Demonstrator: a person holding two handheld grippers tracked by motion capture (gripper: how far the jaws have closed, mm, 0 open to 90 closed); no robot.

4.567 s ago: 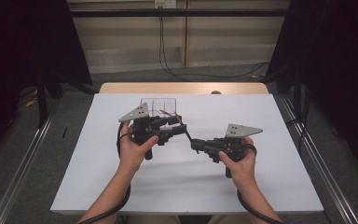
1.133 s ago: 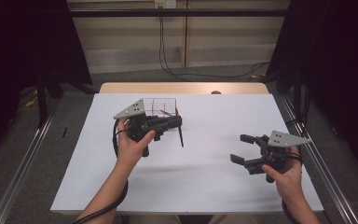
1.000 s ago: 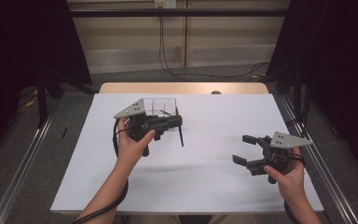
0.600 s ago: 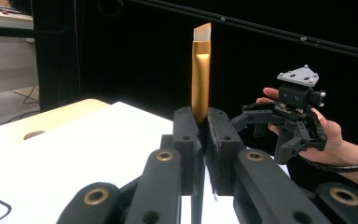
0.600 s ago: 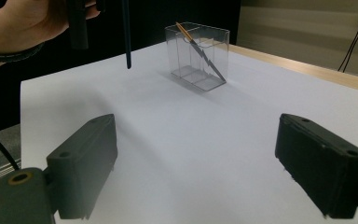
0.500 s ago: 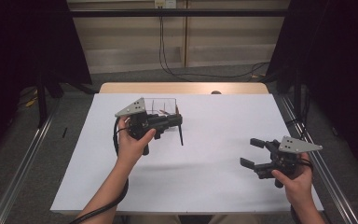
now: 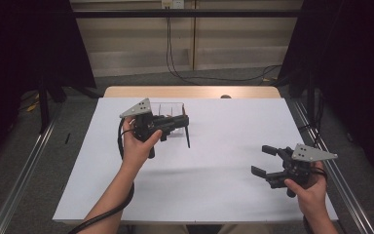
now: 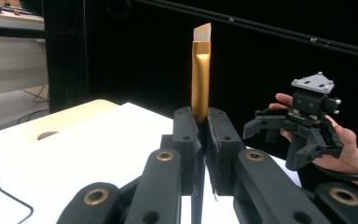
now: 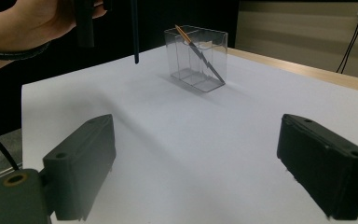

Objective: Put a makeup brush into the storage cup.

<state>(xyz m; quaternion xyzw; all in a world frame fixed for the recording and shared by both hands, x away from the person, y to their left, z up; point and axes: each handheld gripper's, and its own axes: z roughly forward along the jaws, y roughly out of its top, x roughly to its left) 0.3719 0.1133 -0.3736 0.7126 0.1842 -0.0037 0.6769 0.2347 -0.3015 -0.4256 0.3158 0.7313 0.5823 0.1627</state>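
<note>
Left gripper (image 7: 182, 122) fingers clamp a makeup brush (image 8: 200, 70) near the clear box (image 9: 198, 58); a tilted, off-centre lowering risks tipping it. Right gripper (image 7: 263, 161) fingers open, empty.

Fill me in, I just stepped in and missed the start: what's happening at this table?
A person works with two hand-held tools. The left claw is shut on a makeup brush with a gold ferrule, held near a clear box on the white table; another brush leans inside the box. The right claw is open and empty, off to the right side.
</note>
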